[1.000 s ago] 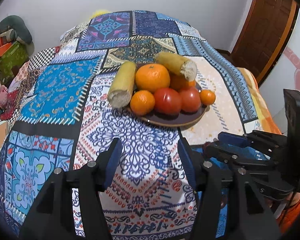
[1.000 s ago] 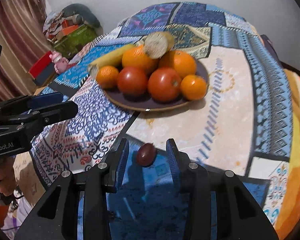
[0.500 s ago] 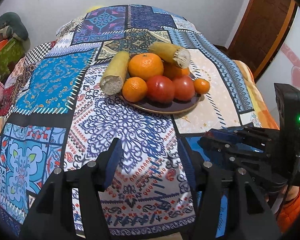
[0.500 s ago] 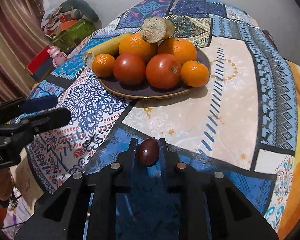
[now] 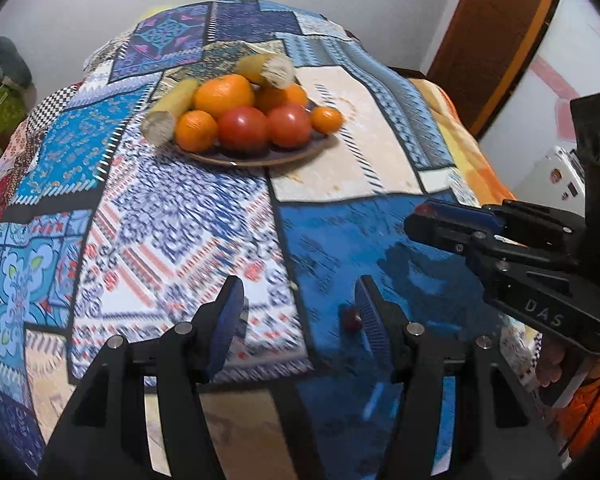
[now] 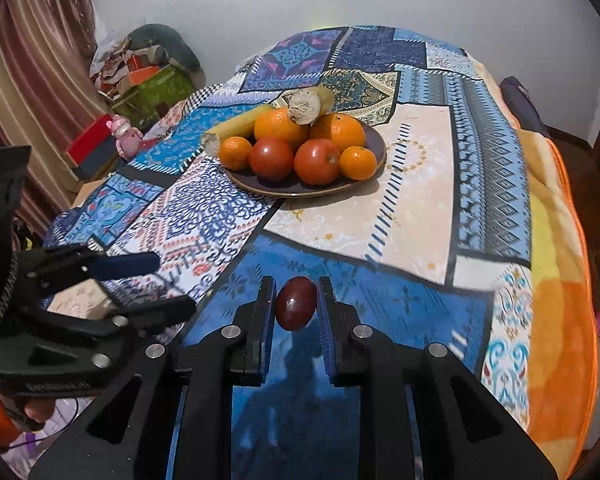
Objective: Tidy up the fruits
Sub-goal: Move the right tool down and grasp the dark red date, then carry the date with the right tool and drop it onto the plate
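Fruit first: left view is showing the left tool [image 5: 296,312] with fingers spread apart, a small dark fruit [image 5: 350,319] lying just inside its right finger on the patchwork cloth [image 5: 188,216]. Ahead, the plate [image 5: 256,157] is sitting well apart.

Right view: the right tool [image 6: 296,308] is clamping an oval plum [image 6: 296,303], long axis upright, tilting slightly right. Open cloth is stretching ahead toward the plate [image 6: 300,189].

Right tongs [image 6: 296,306] clamp dark plum [image 6: 295,303]; fruit plate [image 6: 374,148] beyond.
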### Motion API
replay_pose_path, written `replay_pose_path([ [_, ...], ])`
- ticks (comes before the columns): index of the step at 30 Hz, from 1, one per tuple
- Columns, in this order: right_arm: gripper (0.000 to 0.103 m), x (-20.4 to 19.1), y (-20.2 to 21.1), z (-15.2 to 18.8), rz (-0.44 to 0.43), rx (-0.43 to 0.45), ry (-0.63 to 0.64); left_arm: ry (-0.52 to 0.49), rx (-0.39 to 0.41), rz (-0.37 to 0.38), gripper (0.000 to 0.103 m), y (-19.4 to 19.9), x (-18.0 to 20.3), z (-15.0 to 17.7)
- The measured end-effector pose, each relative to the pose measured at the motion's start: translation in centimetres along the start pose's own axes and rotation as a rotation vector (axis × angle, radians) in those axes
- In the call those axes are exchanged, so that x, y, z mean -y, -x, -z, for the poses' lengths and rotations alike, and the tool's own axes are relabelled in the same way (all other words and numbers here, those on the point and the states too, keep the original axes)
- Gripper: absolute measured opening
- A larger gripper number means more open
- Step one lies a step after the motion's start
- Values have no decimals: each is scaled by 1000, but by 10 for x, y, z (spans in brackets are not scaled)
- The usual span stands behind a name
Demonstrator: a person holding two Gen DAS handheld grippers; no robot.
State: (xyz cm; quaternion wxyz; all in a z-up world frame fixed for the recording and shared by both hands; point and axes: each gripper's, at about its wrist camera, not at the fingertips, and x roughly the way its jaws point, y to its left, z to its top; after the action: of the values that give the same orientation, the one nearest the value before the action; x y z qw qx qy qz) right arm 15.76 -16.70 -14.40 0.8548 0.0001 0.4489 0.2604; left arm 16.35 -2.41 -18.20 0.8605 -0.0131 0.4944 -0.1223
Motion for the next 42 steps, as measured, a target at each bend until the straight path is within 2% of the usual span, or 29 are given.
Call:
replay_pose_path([
  [6, 19, -2, 13, 10, -5, 11, -13, -17, -48, 33, 57, -9, 19, 14],
  [12, 19, 0, 16, 14, -6, 13, -23, -28, -67, 11, 47, -24, 28, 19],
  [22, 19, 6, 10, 19, -14, 0, -42, -12, -69, 20, 16, -34, 22, 13],
  [30, 19, 8, 5, 13, -17, 1, -44, -16, -42, 6, 15, -24, 15, 10],
  [42, 19, 9, -3, -18, -23, 45, -37, 12, 67, -27, 15, 4, -10, -29],
])
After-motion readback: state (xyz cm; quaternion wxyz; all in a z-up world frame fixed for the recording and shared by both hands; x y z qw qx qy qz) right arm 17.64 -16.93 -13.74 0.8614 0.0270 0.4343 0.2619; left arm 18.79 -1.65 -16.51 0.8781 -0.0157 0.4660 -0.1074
